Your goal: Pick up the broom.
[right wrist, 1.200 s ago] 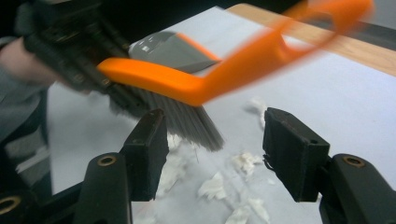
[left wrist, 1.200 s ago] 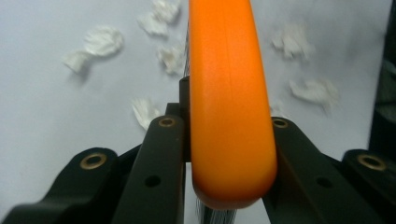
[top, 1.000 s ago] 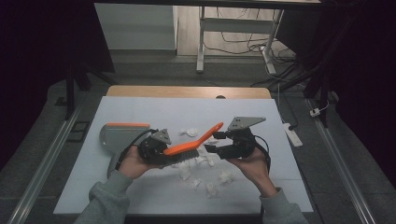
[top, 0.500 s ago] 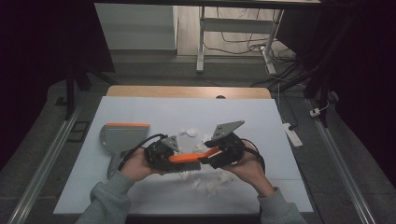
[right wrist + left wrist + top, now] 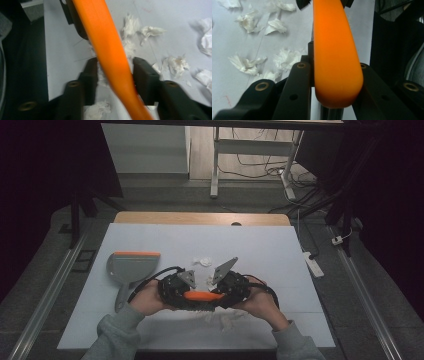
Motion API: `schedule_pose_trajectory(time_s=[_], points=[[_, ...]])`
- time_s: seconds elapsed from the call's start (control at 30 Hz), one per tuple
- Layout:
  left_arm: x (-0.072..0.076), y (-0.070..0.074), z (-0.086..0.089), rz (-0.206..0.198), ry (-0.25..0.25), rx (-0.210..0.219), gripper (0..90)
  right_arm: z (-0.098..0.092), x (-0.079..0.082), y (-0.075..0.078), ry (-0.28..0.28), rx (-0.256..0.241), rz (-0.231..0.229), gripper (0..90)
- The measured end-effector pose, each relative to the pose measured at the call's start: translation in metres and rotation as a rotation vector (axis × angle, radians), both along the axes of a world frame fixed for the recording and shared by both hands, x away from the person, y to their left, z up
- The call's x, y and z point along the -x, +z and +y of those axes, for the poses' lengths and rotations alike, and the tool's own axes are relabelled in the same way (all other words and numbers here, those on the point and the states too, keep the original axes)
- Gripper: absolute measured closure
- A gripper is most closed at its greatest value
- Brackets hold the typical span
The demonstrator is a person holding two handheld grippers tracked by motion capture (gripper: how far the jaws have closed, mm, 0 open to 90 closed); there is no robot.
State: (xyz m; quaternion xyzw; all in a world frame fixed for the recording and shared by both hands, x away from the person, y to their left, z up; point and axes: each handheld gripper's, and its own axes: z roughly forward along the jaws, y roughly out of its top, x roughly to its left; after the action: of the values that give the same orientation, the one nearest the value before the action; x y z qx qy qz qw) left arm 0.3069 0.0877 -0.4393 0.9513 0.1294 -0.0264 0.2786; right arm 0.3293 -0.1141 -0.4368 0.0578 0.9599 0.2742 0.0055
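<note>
An orange brush handle [image 5: 200, 296] lies level between my two grippers, low over the white table [image 5: 280, 250]. My left gripper [image 5: 182, 292] is shut on its rounded end [image 5: 337, 62]; the black jaws press on both sides of it [image 5: 334, 82]. The handle [image 5: 110, 57] also runs between the jaws of my right gripper [image 5: 220, 295], which stand on either side of it [image 5: 115, 72] with a thin gap on the left side. Torn white paper scraps [image 5: 247, 63] [image 5: 175, 65] lie on the table beneath.
A grey dustpan [image 5: 131, 267] with an orange lip lies to the left of my hands. More paper scraps sit just beyond the grippers [image 5: 202, 261] and in a heap near the front edge [image 5: 225, 315]. A white power strip [image 5: 313, 262] hangs off the right edge.
The orange handle pointed up to the right a second ago and has come down level. Both grippers have moved nearer the front edge and closer together.
</note>
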Motion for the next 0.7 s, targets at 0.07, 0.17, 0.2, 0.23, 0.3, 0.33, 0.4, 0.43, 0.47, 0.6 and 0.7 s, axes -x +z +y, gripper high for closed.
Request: schedule_pose_trajectory(time_s=[0.07, 0.17, 0.2, 0.23, 0.3, 0.33, 0.4, 0.43, 0.47, 0.6, 0.7], points=[[-0.001, -0.001, 0.001, 0.015, -0.004, 0.001, 77.4, 0.001, 0.001, -0.001, 0.018, 0.008, 0.001, 63.9], [-0.002, 0.0, 0.003, 0.027, -0.019, 0.017, 77.3, 0.0, 0.003, -0.001, 0.053, 0.007, 0.018, 66.4], [-0.002, 0.0, 0.004, 0.032, -0.021, 0.027, 77.3, 0.0, 0.004, 0.0, 0.057, -0.001, 0.014, 66.6], [-0.002, 0.001, 0.005, 0.033, -0.02, 0.037, 77.0, -0.001, 0.004, 0.001, 0.057, -0.007, 0.009, 66.7], [-0.002, 0.001, 0.007, 0.026, -0.016, 0.056, 76.6, -0.001, 0.004, 0.001, 0.055, -0.011, 0.01, 66.9], [-0.002, 0.001, 0.008, 0.008, -0.005, 0.065, 74.8, 0.0, 0.004, 0.002, 0.053, -0.009, 0.007, 67.0], [-0.003, 0.001, 0.011, -0.02, 0.034, 0.083, 67.8, -0.002, 0.001, 0.004, 0.014, -0.012, 0.0, 67.7], [-0.004, 0.001, 0.013, -0.053, 0.067, 0.094, 58.5, -0.003, 0.0, 0.004, -0.01, -0.015, -0.002, 67.7], [-0.004, 0.003, 0.015, -0.075, 0.115, 0.112, 50.7, -0.006, -0.002, 0.005, -0.034, -0.017, -0.005, 67.7], [-0.002, 0.01, 0.034, -0.152, 0.289, 0.175, 37.2, -0.015, -0.008, 0.007, -0.1, -0.045, -0.014, 67.8], [0.005, 0.011, 0.053, -0.182, 0.416, 0.225, 34.3, -0.025, -0.014, 0.012, -0.14, -0.087, -0.006, 67.8]])
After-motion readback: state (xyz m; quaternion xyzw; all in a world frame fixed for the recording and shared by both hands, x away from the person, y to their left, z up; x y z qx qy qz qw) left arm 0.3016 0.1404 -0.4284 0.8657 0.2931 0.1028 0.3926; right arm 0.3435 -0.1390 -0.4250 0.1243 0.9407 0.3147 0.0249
